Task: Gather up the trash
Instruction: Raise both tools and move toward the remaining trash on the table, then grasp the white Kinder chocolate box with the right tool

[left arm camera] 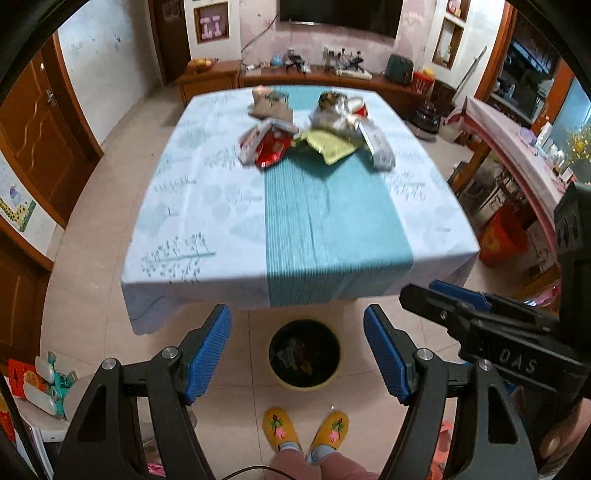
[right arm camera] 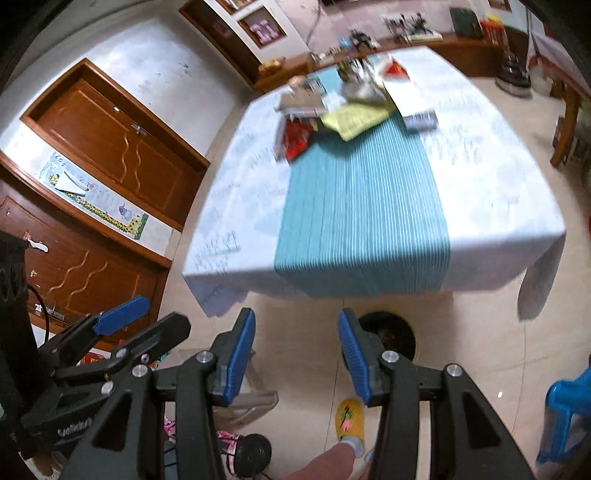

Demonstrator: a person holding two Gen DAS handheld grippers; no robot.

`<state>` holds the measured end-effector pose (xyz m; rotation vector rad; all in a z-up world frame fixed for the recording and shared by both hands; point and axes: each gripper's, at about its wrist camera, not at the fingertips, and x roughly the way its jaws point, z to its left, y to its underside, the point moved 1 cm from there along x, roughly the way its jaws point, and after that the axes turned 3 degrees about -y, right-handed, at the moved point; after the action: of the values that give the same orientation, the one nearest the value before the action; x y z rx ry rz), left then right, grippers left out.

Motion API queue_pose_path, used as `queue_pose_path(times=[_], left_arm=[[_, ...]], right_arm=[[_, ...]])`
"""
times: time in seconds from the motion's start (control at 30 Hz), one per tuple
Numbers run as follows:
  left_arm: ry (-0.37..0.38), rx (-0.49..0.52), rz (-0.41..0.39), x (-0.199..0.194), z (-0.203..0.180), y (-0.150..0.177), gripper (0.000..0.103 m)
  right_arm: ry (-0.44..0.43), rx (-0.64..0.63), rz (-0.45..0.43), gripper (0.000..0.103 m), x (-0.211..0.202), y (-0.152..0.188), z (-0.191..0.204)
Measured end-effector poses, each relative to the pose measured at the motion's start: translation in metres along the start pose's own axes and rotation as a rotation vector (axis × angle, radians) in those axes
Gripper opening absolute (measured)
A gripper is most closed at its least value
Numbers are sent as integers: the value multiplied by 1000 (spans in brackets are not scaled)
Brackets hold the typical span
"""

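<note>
Our left gripper (left arm camera: 297,354) and right gripper (right arm camera: 296,356) hang apart, empty; reaching the far crumpled wrapper pile (left arm camera: 314,129), we may scatter it off the cloth-covered bench (left arm camera: 184,221).

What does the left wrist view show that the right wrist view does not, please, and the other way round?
Only the left wrist view shows both yellow slippers, the whole open top of the bin and the television on the far wall.

Only the right wrist view shows the blue plastic chair and the black headphones on the floor.

Both show the table, its teal runner, the trash pile at the far end, and the left gripper and right gripper open and empty.
</note>
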<state>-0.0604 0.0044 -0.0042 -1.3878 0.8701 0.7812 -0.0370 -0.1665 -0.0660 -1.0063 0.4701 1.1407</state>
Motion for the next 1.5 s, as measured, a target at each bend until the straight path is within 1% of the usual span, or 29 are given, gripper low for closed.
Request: queue_pose_path(times=[0.17, 0.23, 0.37, 0.53, 0.7, 0.87, 1.0, 1.17, 1.3, 1.37, 1.5], left_arm=[[-40, 8, -64, -26, -9, -23, 72], [-44, -1, -78, -32, -10, -30, 72], [-66, -9, -117, -43, -11, -48, 72], [-112, -10, -138, -42, -7, -64, 72], [-114, -32, -117, -22, 9, -84, 72], [-90, -44, -91, 12, 36, -111, 72], [-73, -25, -64, 46, 62, -140, 72], [-29, -5, -18, 94, 103, -186, 72], [-19, 43, 11, 131, 130, -218, 72], [-16, 61, 26, 149, 141, -232, 72], [6, 82, 51, 180, 156, -254, 72]], right_arm=[[-19, -44, -55, 47, -25, -24, 13], [-13, -59, -74, 47, -34, -33, 16], [-29, -91, -111, 47, -46, -47, 22], [-41, -124, -133, 47, -49, -61, 27], [-50, -96, -116, 47, -37, -76, 20], [-37, -51, -110, 47, -11, -102, 10], [-24, -20, -116, 47, 18, -128, 8], [-11, 42, -98, 47, 71, -163, 15], [7, 83, -65, 47, 122, -190, 24], [6, 108, -65, 47, 147, -205, 29], [36, 154, -72, 47, 190, -233, 29]])
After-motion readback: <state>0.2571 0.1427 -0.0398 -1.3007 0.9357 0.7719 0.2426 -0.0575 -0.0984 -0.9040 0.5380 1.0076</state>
